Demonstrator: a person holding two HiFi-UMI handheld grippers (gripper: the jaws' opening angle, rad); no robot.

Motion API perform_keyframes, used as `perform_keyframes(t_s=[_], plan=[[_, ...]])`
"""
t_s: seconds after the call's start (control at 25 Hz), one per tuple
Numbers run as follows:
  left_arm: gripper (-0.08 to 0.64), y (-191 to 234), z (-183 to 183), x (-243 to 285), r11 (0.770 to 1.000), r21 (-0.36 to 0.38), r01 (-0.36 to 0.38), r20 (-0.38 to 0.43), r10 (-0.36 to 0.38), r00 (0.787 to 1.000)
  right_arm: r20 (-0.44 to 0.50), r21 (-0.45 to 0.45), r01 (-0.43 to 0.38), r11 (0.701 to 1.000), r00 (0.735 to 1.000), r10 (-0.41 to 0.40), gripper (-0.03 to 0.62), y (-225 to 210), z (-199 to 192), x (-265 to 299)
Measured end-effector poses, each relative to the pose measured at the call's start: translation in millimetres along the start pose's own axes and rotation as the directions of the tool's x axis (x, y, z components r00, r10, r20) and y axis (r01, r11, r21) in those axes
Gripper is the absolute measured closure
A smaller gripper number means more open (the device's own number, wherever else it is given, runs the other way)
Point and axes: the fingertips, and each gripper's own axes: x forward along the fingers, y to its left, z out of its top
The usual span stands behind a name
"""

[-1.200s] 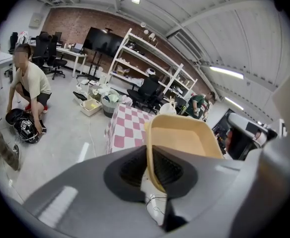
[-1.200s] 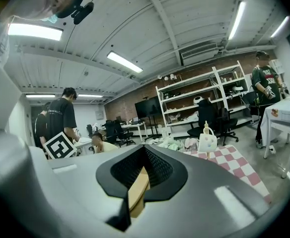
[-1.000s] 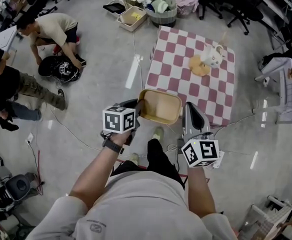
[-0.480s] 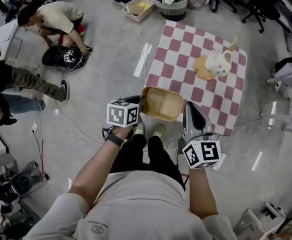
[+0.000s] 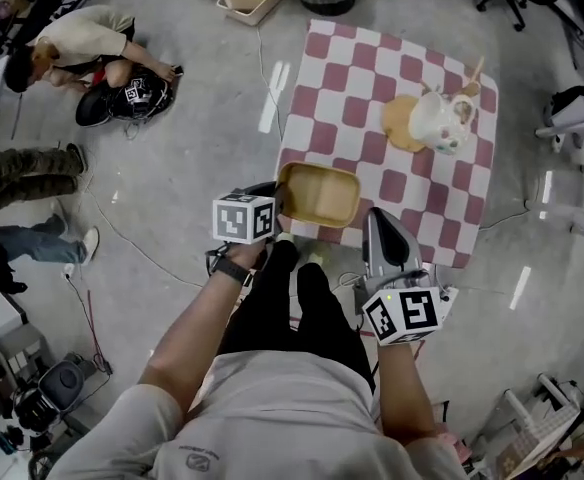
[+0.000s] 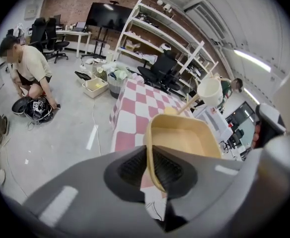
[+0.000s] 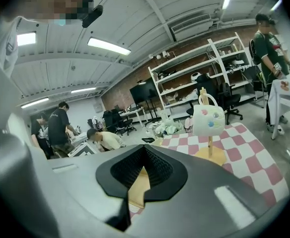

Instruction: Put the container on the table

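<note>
1. The right gripper (image 5: 374, 218) has its jaws pressed together with nothing between them. It sits just right of the container.
2. The left gripper (image 6: 149, 165) is clamped on the left wall of the tan plastic container (image 5: 320, 195). One finger is inside the tub and one outside, with the rim standing up between them.
3. The container, open side up and empty, hangs over the near left corner of the table (image 5: 344, 98) with its pink-and-white checked cloth. I cannot tell whether it touches the cloth.
4. Farther along the table stands a white mug (image 5: 442, 120) on a wooden stand, well apart from the container.
</note>
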Motion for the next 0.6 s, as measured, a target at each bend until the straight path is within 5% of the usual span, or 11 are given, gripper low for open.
perform_keyframes(t_s=[0.6], plan=[[0.531, 48.9, 53.6, 101.4, 1.0, -0.012, -0.015, -0.036, 0.014, 0.999, -0.04, 0.036, 0.05, 0.998, 0.998, -0.048, 0.583, -20.5, -32.8, 85.0]])
